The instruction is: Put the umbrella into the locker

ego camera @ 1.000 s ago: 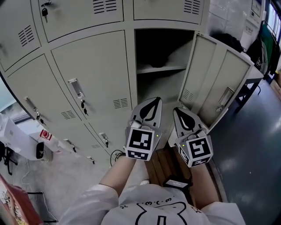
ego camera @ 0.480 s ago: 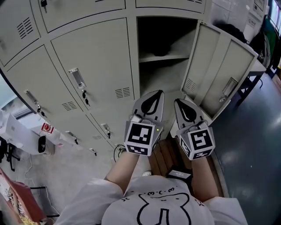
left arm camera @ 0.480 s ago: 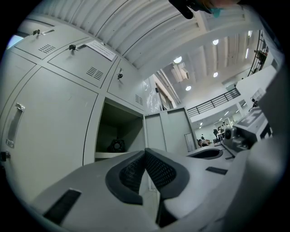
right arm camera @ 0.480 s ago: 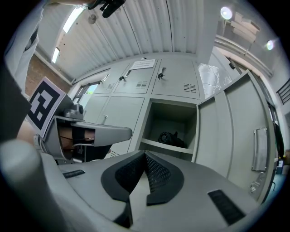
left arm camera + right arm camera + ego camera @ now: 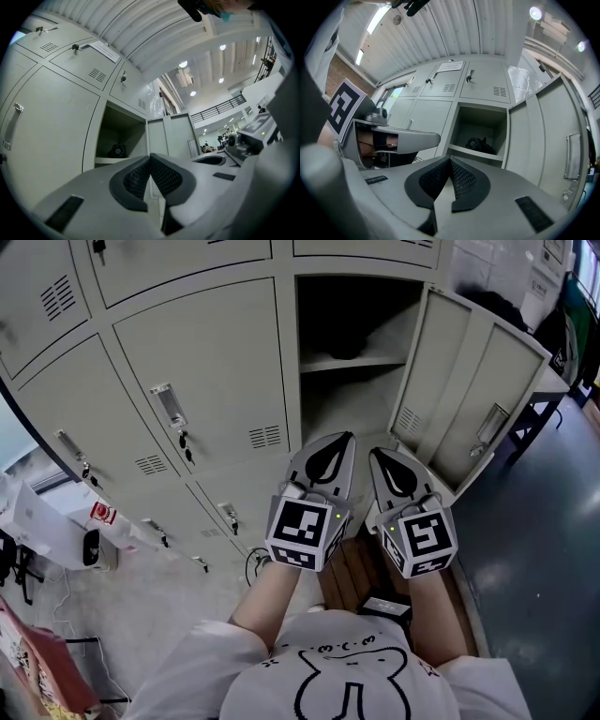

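While both tools are held side by side, near the person and just in front of the open locker (image 5: 361, 418), neither of them carries anything. The left hand-held gripper (image 5: 337, 444) has its jaws pressed fully together, the dark ribbed pads meeting along their length, and nothing is caught between them. The right hand-held gripper (image 5: 382, 460) stands just beside it on the right, apart from it, and its jaws are likewise closed on nothing. Both point toward the open compartment. The umbrella (image 5: 480, 144) shows as a dark, folded bundle lying on the shelf (image 5: 370, 362) inside the locker, far back in the shadow, well apart from both grippers. The door (image 5: 473, 404) of this compartment is swung out to the right. To the left are closed lockers (image 5: 202, 381) in the same pale colour, each with a small vent, and one has a metal handle (image 5: 166, 409).
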